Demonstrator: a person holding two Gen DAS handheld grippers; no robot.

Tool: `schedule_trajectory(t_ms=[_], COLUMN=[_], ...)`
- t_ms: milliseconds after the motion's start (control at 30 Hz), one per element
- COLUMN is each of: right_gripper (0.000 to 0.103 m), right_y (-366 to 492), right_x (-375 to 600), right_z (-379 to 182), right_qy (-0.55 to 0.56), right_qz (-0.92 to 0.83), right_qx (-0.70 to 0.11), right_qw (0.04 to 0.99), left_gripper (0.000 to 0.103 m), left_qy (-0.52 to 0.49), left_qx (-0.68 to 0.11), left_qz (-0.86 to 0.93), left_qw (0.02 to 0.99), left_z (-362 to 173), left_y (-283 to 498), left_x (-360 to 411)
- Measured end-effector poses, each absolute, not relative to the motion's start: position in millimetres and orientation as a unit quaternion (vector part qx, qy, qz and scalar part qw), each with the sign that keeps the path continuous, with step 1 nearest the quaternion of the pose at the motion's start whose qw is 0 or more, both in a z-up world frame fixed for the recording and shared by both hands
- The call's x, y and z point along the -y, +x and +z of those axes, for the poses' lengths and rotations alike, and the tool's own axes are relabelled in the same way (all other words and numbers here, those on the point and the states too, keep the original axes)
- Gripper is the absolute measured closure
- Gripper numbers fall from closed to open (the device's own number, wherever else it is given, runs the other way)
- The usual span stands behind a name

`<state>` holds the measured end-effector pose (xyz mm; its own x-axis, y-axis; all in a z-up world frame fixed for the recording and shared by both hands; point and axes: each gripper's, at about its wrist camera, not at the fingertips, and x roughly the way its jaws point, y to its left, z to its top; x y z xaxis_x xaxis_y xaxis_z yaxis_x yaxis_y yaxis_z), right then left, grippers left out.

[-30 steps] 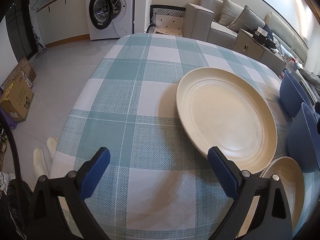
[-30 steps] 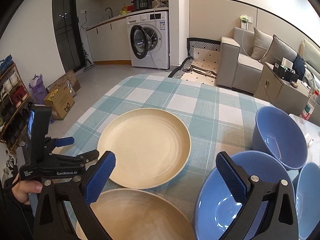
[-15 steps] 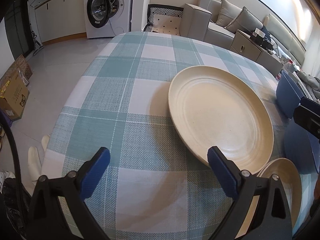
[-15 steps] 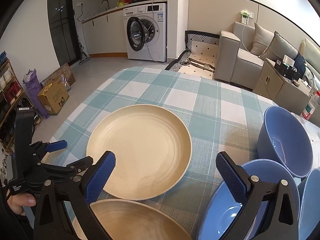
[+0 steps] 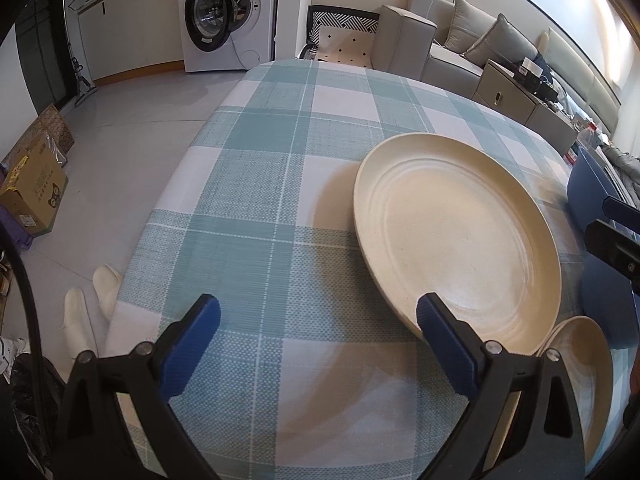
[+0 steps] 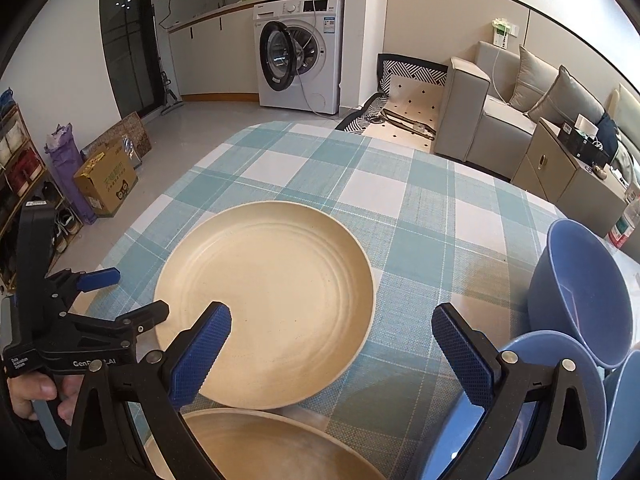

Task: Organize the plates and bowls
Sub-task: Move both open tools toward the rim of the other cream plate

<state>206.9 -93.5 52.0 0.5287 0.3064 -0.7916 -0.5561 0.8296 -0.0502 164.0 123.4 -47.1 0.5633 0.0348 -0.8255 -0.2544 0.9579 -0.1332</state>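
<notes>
Beside the large cream plate (image 5: 456, 236), both the left gripper (image 5: 318, 330) and right gripper (image 6: 332, 344) gape empty; a shallow rim pinch could slip.

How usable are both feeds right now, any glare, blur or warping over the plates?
Left wrist view: sharp, strong fisheye bending at the edges; soft shadow left of the large cream plate, gripper shadows on the tablecloth. Right wrist view: sharp and evenly lit, mild sheen on the plate, black corners.

Two round cream plates (image 6: 264, 300) (image 6: 260, 444) and three deep blue bowls (image 6: 580, 292) (image 6: 516, 412) (image 6: 624, 420) are counted on one teal-checked tablecloth (image 6: 360, 184).
</notes>
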Motion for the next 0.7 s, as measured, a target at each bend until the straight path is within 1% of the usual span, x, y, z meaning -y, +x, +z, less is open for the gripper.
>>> schedule_trajectory(t_ms=[533,700], right_gripper=[0.001,0.001], right_y=[228,230], right_x=[74,74], right_z=[20,14], right_qy=[-0.165,-0.170], right_qz=[0.226,0.222], right_qx=[-0.458,-0.458], right_qw=[0.844,0.844], left_gripper=[0.003,0.003], left_qy=[-0.116,-0.115], left_qx=[-0.461,-0.462], left_qz=[0.088,0.090], left_qw=[0.875,0.875], left_z=[-49,-50], left_y=[163,163], left_x=[-128,-130])
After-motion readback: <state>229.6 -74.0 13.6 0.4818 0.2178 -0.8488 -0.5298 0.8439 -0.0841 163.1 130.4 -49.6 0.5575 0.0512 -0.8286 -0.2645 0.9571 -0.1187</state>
